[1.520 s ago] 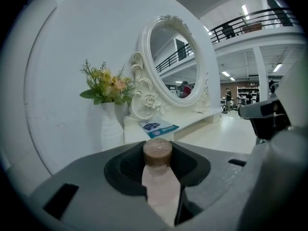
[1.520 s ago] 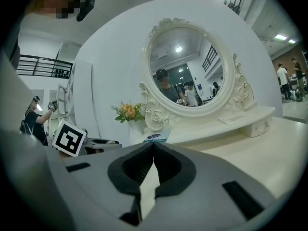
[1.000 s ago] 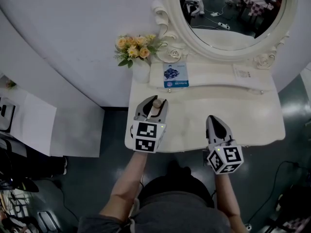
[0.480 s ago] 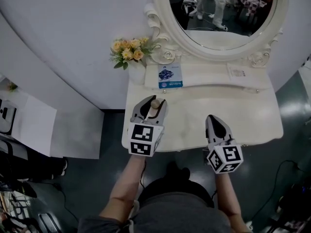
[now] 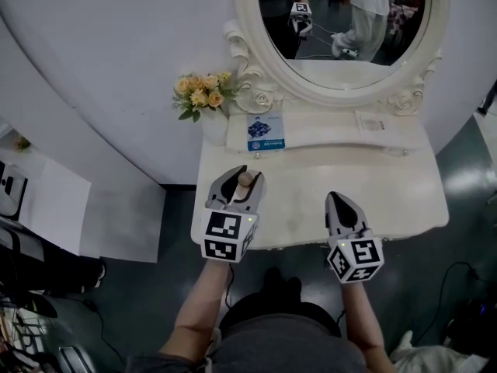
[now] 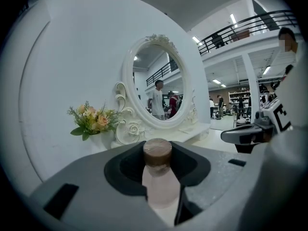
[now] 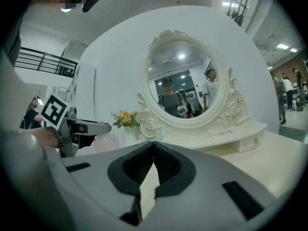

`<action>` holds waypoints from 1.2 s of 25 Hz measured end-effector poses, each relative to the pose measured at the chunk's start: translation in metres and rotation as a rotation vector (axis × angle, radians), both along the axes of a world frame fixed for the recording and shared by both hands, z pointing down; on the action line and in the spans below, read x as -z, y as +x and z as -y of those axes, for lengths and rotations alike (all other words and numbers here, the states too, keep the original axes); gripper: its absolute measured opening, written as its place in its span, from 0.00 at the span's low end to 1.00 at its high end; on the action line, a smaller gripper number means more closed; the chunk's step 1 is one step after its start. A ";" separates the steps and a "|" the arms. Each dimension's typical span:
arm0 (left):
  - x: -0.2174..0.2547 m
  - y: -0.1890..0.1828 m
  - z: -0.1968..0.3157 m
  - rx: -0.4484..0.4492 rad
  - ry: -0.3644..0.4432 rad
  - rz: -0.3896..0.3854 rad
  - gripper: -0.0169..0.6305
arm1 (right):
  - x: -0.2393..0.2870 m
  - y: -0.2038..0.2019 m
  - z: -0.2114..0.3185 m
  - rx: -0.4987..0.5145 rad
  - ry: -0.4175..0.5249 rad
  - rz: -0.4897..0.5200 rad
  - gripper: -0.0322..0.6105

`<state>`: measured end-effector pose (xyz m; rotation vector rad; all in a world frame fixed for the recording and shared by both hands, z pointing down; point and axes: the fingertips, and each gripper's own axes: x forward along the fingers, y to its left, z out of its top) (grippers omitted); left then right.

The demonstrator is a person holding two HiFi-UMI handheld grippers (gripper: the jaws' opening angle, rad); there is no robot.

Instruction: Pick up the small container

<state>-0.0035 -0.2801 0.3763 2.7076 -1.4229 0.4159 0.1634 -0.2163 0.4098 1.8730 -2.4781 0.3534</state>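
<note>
Left tongs (image 5: 243, 179): clenched on the small container (image 6: 159, 179), a pale pink bottle with a brown stopper (image 6: 157, 153). The left gripper view shows the bottle upright between the two jaws, both pads pressed against its sides and the stopper standing above the jaw line. The right gripper view shows the bottle's rounded pink body below the left tongs. No view shows whether its base rests on the desk (image 5: 396, 189) or hangs clear of it.

Right tongs (image 5: 337, 199): closed and empty. In the right gripper view the jaw tips meet at the front, with only a narrow slit behind them and nothing in it.

Positions, taken from the oval mirror (image 5: 342, 22):
- The mirror stands at the back of the white desk in an ornate white frame.
- The left tongs and the container are in front of the mirror and toward its left side, over the desk's front left part.
- The right tongs are in front of the mirror's lower rim, near the desk's front edge and well apart from the left tongs.
- A white vase of yellow and peach flowers (image 5: 203, 99) stands just beside the mirror frame's lower left.
- A blue-printed card (image 5: 264, 131) leans just below the frame, left of centre.
- A white printed card (image 5: 374, 121) lies below the frame's lower right.

The mirror reflects a person's legs and torso.
</note>
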 end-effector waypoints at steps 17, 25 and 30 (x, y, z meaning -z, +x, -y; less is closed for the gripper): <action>0.011 0.010 -0.007 -0.002 0.016 -0.002 0.23 | 0.005 0.018 -0.003 -0.011 0.011 -0.064 0.05; 0.012 0.014 -0.014 -0.002 0.016 0.008 0.23 | 0.006 0.017 -0.008 0.007 0.014 -0.067 0.05; 0.011 0.015 -0.022 0.001 0.015 0.014 0.23 | 0.005 0.017 -0.014 0.014 0.014 -0.064 0.05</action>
